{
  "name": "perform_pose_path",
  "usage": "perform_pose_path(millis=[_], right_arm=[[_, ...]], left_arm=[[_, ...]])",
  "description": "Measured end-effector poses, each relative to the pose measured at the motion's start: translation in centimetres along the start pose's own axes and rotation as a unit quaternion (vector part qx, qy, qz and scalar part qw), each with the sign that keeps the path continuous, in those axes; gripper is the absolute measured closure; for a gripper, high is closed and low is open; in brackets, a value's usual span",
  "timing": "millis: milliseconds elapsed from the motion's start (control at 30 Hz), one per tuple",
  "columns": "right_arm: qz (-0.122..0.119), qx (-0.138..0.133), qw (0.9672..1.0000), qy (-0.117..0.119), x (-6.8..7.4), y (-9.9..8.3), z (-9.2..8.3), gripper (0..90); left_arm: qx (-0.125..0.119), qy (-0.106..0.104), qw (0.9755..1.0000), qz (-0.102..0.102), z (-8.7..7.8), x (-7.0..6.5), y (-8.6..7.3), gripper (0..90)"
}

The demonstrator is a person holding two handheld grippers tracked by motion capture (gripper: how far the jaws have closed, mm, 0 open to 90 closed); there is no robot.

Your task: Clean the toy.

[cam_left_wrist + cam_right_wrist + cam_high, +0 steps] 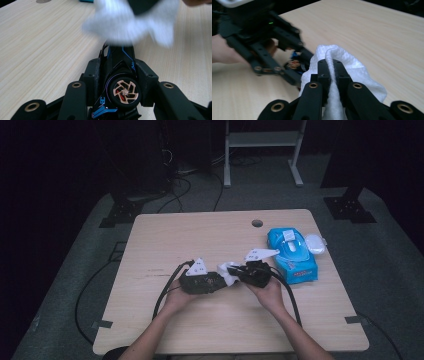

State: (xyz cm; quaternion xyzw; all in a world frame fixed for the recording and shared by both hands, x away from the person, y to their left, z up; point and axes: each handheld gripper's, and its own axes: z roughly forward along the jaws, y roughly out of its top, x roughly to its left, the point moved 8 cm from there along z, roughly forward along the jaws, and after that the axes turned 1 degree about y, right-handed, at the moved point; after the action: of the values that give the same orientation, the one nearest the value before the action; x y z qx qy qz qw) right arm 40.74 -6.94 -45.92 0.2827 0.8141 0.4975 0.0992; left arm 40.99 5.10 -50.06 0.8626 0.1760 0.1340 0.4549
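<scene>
White crumpled wipe cloth (227,272) sits between the two grippers near the middle of the light wooden table (165,235) in the high view. The left gripper (220,282) and the right gripper (231,269) point at each other there, each in one of the person's hands, and a blue pack of wet wipes (292,256) with a white flip lid lies to the right, near the table's edge.

From the left gripper view, its fingers (93,75) are clamped on a small black toy car with blue lines and a copper-coloured wheel (122,87), held on its side between them. The cloth (130,21) hangs blurred just past the car's far end, over it.

From the right gripper view, its fingers (324,71) are pressed together on a fold of the cloth (359,72), which bunches out around them. The left gripper (298,66) stands just beyond, with the car (294,63) partly seen between its fingers, just beside the cloth.
</scene>
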Motion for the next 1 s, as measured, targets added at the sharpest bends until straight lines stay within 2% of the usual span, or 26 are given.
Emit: perform_pose_path(millis=[100,200,367,400,433,467,533,567,733,833,900,1000], right_arm=[[-0.020,0.021,0.9996,0.004,1.2,-0.2,1.3,85.3],[-0.036,0.037,0.9985,-0.016,0.5,-0.7,1.4,85.3],[-0.013,0.034,0.9981,-0.050,-2.4,-1.5,-0.7,85.3],[0.001,0.026,0.9984,-0.051,-3.1,-1.7,-1.4,85.3],[0.008,0.027,0.9977,-0.062,-3.8,-1.9,-1.9,85.3],[0.009,0.027,0.9973,-0.068,-4.1,-2.1,-2.3,85.3],[0.027,0.014,0.9973,-0.067,-4.6,-2.4,-3.0,85.2],[0.034,0.015,0.9973,-0.064,-4.7,-2.6,-3.1,85.2],[0.031,0.005,0.9978,-0.058,-4.4,-2.2,-3.1,85.2],[0.031,0.011,0.9978,-0.057,-4.4,-2.4,-2.8,85.2],[0.039,0.018,0.9974,-0.058,-4.8,-2.8,-2.7,85.2],[0.049,0.008,0.9974,-0.053,-4.9,-2.7,-2.8,85.2]], left_arm=[[0.004,0.001,1.0000,0.004,0.0,-0.1,0.0,59.8],[0.003,0.001,1.0000,0.004,0.0,-0.1,0.0,59.9],[0.004,-0.001,1.0000,0.004,-0.1,0.1,-0.1,59.9],[0.006,-0.001,1.0000,0.005,-0.2,0.1,-0.1,59.9],[0.006,-0.001,1.0000,0.005,-0.2,0.1,-0.1,59.8],[0.005,-0.001,1.0000,0.005,-0.2,0.1,-0.1,59.9],[0.006,-0.001,1.0000,0.005,-0.2,0.1,-0.1,59.9],[0.006,-0.002,1.0000,0.004,-0.1,0.1,-0.1,59.9],[0.013,-0.001,0.9999,0.009,-0.2,0.1,0.0,59.9],[0.016,-0.001,0.9998,0.010,-0.5,0.2,-0.2,60.0],[0.017,-0.001,0.9998,0.009,-0.7,0.5,-0.3,60.0],[0.016,0.003,0.9999,0.004,-1.0,0.8,-0.6,60.0]])
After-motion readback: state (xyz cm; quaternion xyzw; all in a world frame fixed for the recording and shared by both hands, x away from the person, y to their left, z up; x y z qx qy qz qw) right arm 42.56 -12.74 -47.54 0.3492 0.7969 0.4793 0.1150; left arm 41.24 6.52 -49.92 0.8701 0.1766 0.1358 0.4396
